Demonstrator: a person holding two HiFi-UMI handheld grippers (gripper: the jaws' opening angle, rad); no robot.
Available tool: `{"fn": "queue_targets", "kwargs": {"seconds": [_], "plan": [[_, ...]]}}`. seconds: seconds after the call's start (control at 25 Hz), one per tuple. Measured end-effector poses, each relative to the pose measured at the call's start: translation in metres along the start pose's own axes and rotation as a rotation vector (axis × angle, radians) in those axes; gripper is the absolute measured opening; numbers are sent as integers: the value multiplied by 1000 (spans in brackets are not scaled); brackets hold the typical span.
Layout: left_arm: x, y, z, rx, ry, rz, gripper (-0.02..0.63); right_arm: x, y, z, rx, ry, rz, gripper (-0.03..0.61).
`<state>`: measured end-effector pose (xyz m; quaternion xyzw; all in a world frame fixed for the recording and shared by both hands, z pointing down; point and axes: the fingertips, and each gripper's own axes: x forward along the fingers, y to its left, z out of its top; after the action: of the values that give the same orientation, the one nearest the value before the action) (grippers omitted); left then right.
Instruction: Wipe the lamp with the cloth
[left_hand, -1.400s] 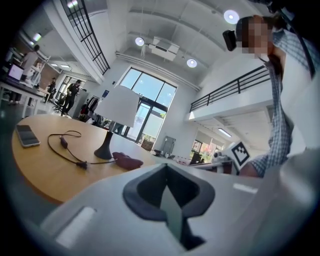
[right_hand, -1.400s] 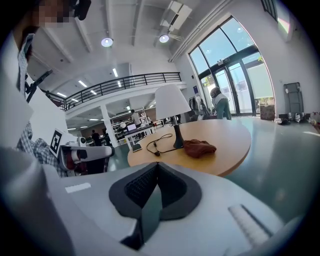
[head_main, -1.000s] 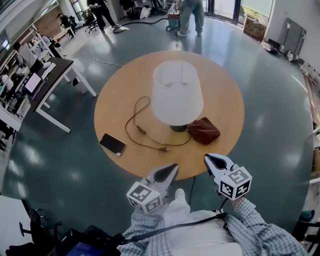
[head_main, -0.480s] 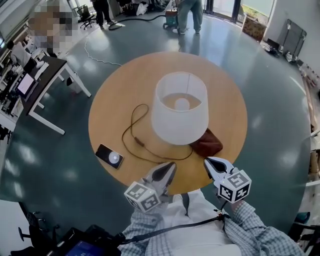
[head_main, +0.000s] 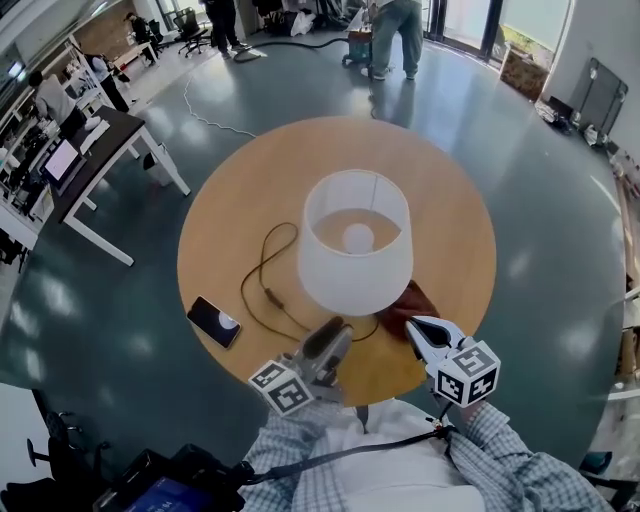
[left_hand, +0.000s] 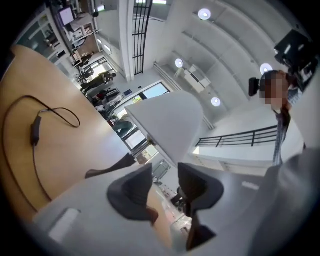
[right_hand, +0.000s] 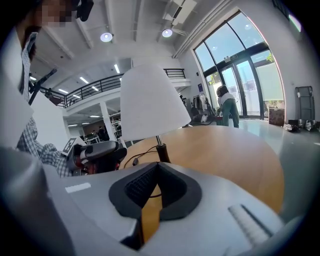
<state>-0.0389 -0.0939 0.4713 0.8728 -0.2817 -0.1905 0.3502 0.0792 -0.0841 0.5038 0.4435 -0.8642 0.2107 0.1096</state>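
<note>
The lamp, with its white shade (head_main: 355, 240), stands in the middle of a round wooden table (head_main: 240, 210). The brown cloth (head_main: 418, 298) lies by its base on the right, mostly hidden by the shade. My left gripper (head_main: 333, 332) is over the near table edge in front of the lamp; its jaws have just been opening and nothing is between them. In the left gripper view the open left gripper (left_hand: 167, 175) faces the shade (left_hand: 167, 125). My right gripper (head_main: 413, 326) is shut and empty, just short of the cloth. The right gripper (right_hand: 157, 167) points at the lamp stem (right_hand: 161, 149).
A black phone (head_main: 213, 321) lies at the table's near left. The lamp's dark cord (head_main: 262, 285) loops across the wood left of the base. A desk (head_main: 95, 150) stands far left, and people (head_main: 395, 35) stand beyond the table.
Both grippers moved forward over the table edge toward the lamp. The left gripper rolled and its jaws parted. The right gripper stayed shut.
</note>
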Motion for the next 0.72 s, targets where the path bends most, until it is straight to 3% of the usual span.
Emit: {"fn": "queue_targets", "kwargs": {"seconds": [0.2, 0.28, 0.52, 0.72], "plan": [[18, -9, 15, -95, -83, -93, 261, 6, -7, 9, -9, 8, 29, 3], [22, -15, 22, -141, -121, -135, 278, 7, -7, 9, -12, 14, 38, 3], [28, -15, 36, -175, -194, -151, 278, 7, -9, 4, -17, 36, 47, 3], [30, -21, 39, -156, -215, -215, 169, 9, -23, -5, -8, 54, 40, 3]]}}
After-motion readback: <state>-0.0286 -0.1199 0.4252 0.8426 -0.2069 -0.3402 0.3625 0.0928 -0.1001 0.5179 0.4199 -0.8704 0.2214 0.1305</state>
